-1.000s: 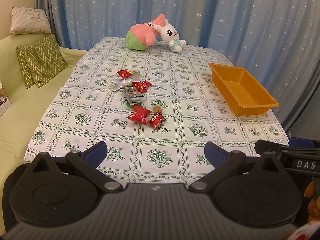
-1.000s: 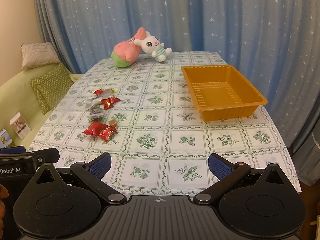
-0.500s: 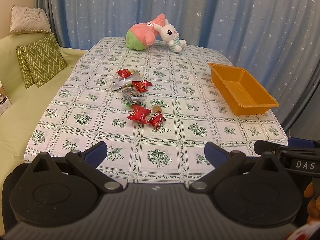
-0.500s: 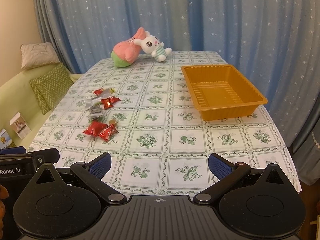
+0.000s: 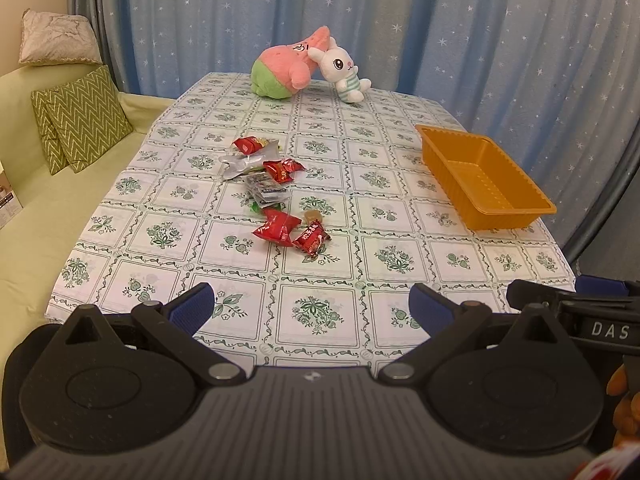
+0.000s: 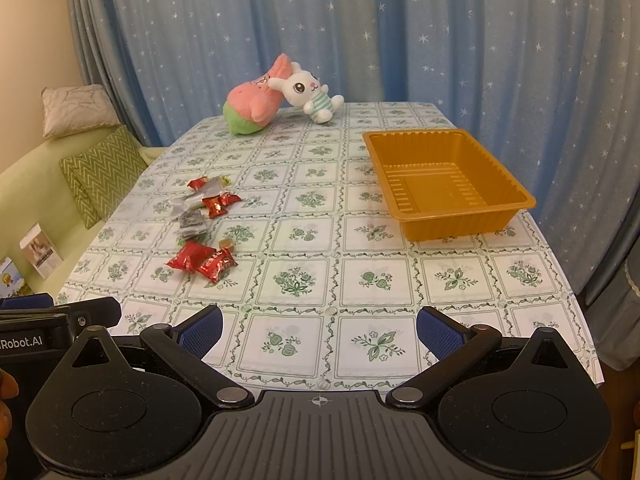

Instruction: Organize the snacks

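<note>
Right now both grippers hang low over the near edge of the table [image 5: 168, 152], side by side. The left gripper [image 5: 310, 308] has its blue-padded fingers spread wide with nothing between them, only tablecloth showing in the gap. The right gripper [image 6: 320, 330] is likewise spread wide and holds nothing.

Snack packets lie in a loose scatter on the left half of the green-and-white patterned tablecloth [image 6: 296, 280]. Nearest the grippers sit two red packets touching each other: a larger red snack packet [image 5: 276, 227] and a smaller red candy packet [image 5: 312, 238] just to its right. A small tan wrapped sweet [image 5: 313, 215] lies just behind them. Farther back is a dark printed packet [image 5: 266, 190], then a silver foil wrapper [image 5: 246, 162] with another red twisted-end packet [image 5: 282, 170] beside it, and a further red packet [image 5: 246, 144] at the far end of the scatter. Something green peeks out near the dark packet; it is too small to name with confidence.

An orange plastic tray [image 6: 516, 196] stands on the right half of the table, well apart from the snacks, and nothing lies inside it. At the far end, a pink and green star plush [image 6: 250, 106] leans against a white bunny plush [image 6: 308, 90]. Blue star-printed curtains [image 6: 440, 40] hang behind, and a green sofa [image 5: 36, 216] with zigzag cushions [image 5: 82, 118] runs along the left side.
</note>
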`<action>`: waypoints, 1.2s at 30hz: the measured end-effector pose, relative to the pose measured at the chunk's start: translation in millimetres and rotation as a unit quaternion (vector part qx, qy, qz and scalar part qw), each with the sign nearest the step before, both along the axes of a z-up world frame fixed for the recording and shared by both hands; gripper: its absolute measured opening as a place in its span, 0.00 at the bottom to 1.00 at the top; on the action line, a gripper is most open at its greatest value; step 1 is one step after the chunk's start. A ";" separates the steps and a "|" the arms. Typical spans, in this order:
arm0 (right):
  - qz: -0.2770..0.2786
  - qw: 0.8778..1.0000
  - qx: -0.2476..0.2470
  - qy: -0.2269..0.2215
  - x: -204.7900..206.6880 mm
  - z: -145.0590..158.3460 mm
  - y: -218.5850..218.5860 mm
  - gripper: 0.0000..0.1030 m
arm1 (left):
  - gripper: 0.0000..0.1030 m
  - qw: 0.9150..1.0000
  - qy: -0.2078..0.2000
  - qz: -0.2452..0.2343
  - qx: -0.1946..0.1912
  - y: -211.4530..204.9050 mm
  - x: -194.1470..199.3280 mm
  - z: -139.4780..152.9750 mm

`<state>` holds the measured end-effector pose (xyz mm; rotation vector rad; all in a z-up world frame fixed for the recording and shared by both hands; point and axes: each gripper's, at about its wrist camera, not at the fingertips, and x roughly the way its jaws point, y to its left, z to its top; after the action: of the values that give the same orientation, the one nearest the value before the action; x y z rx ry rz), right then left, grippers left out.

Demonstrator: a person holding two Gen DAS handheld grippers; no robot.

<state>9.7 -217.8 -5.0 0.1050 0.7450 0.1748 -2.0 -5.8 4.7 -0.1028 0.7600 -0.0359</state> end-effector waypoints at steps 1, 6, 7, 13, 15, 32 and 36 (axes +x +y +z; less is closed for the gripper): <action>0.000 1.000 0.000 0.000 -0.1 0.2 -0.4 1.00 | 1.00 1.000 0.000 0.000 0.000 0.0 0.0 0.0; 0.001 1.000 0.000 0.001 0.2 -1.5 2.0 1.00 | 1.00 1.000 0.002 0.002 -0.001 1.9 0.5 -3.2; 0.001 1.000 -0.001 0.001 0.5 -2.7 2.5 1.00 | 1.00 1.000 0.003 0.003 -0.002 3.0 1.0 -3.9; 0.007 1.000 0.002 -0.006 9.5 -10.7 2.6 1.00 | 1.00 1.000 0.005 0.012 -0.011 14.5 9.7 -7.0; 0.011 1.000 0.007 -0.010 15.8 -14.5 3.6 1.00 | 1.00 1.000 0.005 0.013 -0.010 18.9 15.4 -9.8; 0.067 0.997 0.031 0.008 97.0 -82.9 37.5 0.69 | 0.71 0.996 0.046 -0.062 0.038 41.5 140.7 -75.4; 0.079 0.996 0.033 0.016 114.7 -97.8 47.8 0.61 | 0.58 0.995 0.051 -0.079 0.035 43.6 164.6 -89.0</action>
<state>124.4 -170.0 -102.8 0.1123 0.7797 0.3502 162.6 37.9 -84.3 0.0222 0.8694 -0.1545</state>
